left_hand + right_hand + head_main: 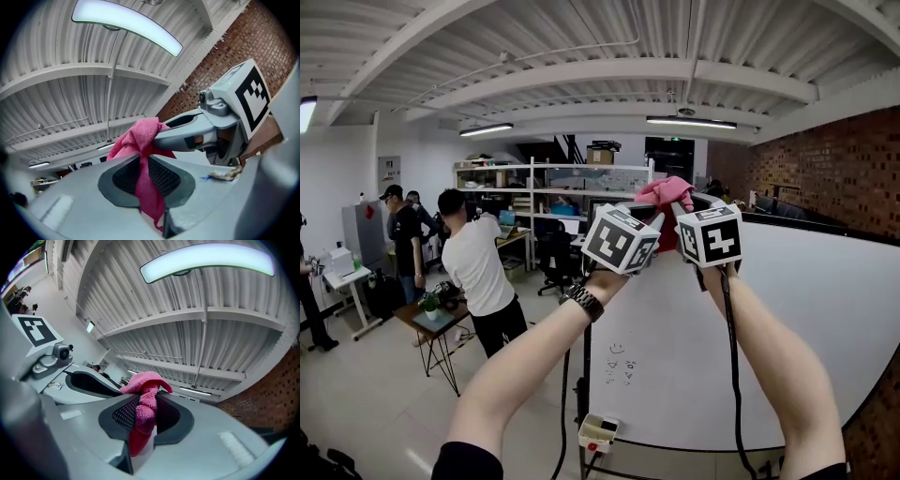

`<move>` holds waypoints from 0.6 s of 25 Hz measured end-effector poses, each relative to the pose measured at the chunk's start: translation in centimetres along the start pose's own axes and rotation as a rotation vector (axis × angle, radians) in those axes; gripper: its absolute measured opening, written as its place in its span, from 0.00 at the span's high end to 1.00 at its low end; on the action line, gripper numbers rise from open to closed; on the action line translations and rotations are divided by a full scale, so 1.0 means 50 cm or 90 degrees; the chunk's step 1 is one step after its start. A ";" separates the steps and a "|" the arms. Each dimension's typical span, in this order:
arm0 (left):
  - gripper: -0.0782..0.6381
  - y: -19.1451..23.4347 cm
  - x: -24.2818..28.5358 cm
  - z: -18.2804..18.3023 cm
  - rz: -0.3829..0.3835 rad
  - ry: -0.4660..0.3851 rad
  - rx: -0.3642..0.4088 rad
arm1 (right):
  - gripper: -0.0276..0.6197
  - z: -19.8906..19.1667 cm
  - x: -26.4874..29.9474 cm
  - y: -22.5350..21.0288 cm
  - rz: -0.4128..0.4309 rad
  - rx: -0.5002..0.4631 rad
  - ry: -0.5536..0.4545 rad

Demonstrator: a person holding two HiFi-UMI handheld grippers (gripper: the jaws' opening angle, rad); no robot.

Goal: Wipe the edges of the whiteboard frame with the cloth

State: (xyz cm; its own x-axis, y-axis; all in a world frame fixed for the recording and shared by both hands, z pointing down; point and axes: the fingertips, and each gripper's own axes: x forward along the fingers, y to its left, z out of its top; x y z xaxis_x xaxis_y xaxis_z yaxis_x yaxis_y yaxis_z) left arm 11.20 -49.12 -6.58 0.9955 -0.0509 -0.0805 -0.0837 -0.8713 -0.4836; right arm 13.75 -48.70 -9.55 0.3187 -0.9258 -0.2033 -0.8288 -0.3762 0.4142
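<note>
A pink cloth [666, 195] is bunched above the top edge of the whiteboard [787, 319], held between both grippers side by side. My left gripper [649, 217] is shut on the cloth [143, 154], which hangs down between its dark pads [164, 178]. My right gripper [680, 208] is shut on the same cloth [144, 401], a fold poking out above its pads [123, 414]. Both gripper views point up at the ceiling, so the whiteboard frame is hidden there. Each view shows the other gripper close beside it.
The whiteboard stands on a stand with a small white box [598, 433] at its foot. Several people [478, 267] stand by desks and shelves [546, 192] to the left. A brick wall [825, 169] runs behind the board on the right.
</note>
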 end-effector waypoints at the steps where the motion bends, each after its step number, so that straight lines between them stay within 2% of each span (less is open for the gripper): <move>1: 0.81 -0.013 0.010 0.000 -0.001 -0.001 -0.005 | 0.85 -0.012 -0.013 -0.015 -0.001 0.004 0.001; 4: 0.81 -0.069 0.051 0.029 -0.009 -0.003 -0.005 | 0.85 -0.026 -0.063 -0.073 -0.005 -0.004 0.000; 11: 0.81 -0.224 0.174 0.169 -0.011 -0.004 0.015 | 0.85 -0.025 -0.191 -0.271 -0.018 -0.019 -0.002; 15: 0.81 -0.268 0.224 0.202 -0.015 0.004 0.068 | 0.85 -0.040 -0.222 -0.352 -0.032 -0.006 -0.001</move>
State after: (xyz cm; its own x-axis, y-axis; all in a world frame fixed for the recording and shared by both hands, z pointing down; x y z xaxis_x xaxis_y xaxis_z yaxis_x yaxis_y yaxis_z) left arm 23.02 -33.10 -9.79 0.9974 -0.0343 -0.0633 -0.0646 -0.8149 -0.5760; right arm 25.71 -31.90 -12.82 0.3589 -0.9056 -0.2261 -0.8072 -0.4228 0.4120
